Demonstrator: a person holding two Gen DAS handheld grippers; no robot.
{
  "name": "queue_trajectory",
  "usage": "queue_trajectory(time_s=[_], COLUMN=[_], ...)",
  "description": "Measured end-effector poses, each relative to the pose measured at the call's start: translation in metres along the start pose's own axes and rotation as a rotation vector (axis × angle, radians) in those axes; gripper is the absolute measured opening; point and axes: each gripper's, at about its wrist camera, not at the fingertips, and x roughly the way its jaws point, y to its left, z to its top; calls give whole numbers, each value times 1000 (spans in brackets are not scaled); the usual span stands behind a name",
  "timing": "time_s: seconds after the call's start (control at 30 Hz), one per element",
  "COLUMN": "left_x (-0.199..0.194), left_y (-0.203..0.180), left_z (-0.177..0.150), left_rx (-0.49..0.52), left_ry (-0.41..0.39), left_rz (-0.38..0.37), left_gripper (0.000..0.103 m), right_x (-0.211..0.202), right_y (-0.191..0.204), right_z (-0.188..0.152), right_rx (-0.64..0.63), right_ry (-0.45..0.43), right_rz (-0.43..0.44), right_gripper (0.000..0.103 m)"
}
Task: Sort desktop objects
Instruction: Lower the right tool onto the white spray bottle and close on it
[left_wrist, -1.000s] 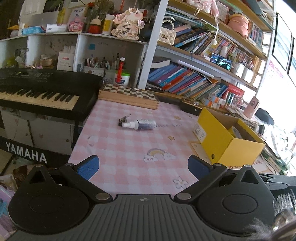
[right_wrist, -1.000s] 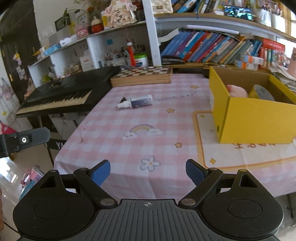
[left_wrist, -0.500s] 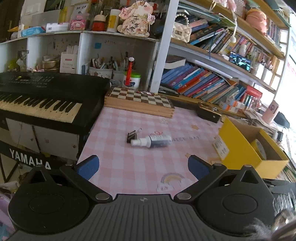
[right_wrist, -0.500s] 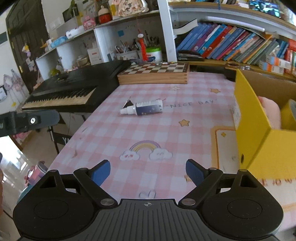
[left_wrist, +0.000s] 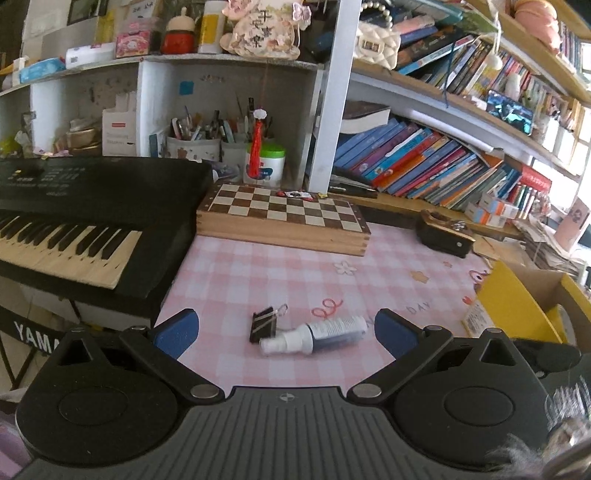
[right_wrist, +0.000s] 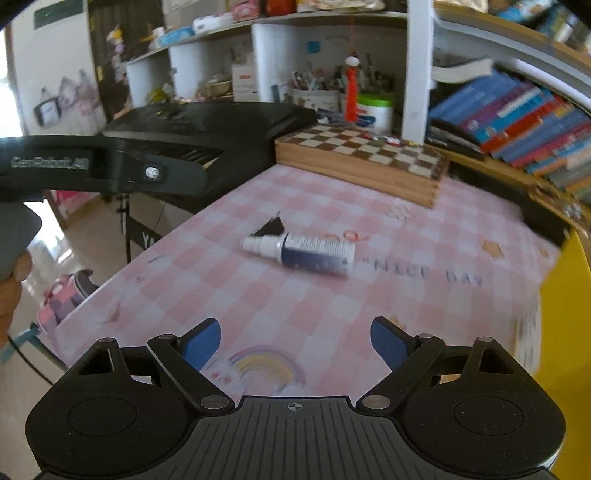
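A small spray bottle with a white cap and dark body lies on its side on the pink checked tablecloth. A black binder clip lies just left of its cap. My left gripper is open, its blue fingertips to either side of the bottle and clip and just short of them. In the right wrist view the bottle and clip lie ahead of my right gripper, which is open and empty above the cloth. A yellow box stands at the right.
A black Yamaha keyboard borders the table's left edge. A wooden chessboard box lies at the back, with a dark case to its right. Shelves of books and pen cups stand behind. The left gripper's body shows at left.
Both grippers have moved forward towards the bottle and clip. The left one now has them between its fingertips. The right view has swung left, and the yellow box has slid to its right edge.
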Motion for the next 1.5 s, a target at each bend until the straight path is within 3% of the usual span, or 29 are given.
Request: queue_trajectory(time_s=[0.13, 0.33, 0.4, 0.47, 0.53, 0.6, 0.67, 0.83, 0.97, 1.2, 1.37, 1.43, 1.5], left_x=[33, 83, 98, 114, 125, 133, 137, 137, 122, 88, 63, 54, 46], left_y=[-2, -8, -7, -7, -5, -3, -3, -8, 11, 36, 36, 35, 37], left_z=[7, 9, 8, 6, 3, 1, 0, -5, 3, 16, 19, 18, 16], left_rx=[5, 72, 89, 113, 129, 133, 140, 230, 127, -81, -123, -122, -124], left_ry=[27, 93, 119, 153, 182, 199, 205, 192, 160, 80, 43, 32, 25], left_rz=[3, 25, 40, 69, 90, 94, 79, 97, 92, 47, 20, 17, 13], left_gripper=[99, 84, 76, 58, 46, 41, 30, 12, 2, 2, 2, 2, 2], right_x=[17, 47, 58, 69, 77, 85, 91, 106, 116, 126, 132, 130, 125], right_y=[-10, -14, -13, -13, -11, -10, -8, -8, -15, -25, -30, -33, -35], right_z=[16, 36, 39, 40, 40, 41, 42, 45, 50, 57, 64, 66, 63], right_rx=[-48, -181, -228, -265, -301, -343, -387, -489, -490, -458, -431, -385, -355], right_ry=[2, 41, 59, 78, 93, 100, 102, 100, 104, 137, 187, 210, 229], right_rz=[32, 89, 96, 110, 124, 136, 144, 173, 188, 285, 331, 333, 335], right_gripper=[91, 91, 91, 91, 91, 91, 91, 90, 91, 88, 56, 34, 33])
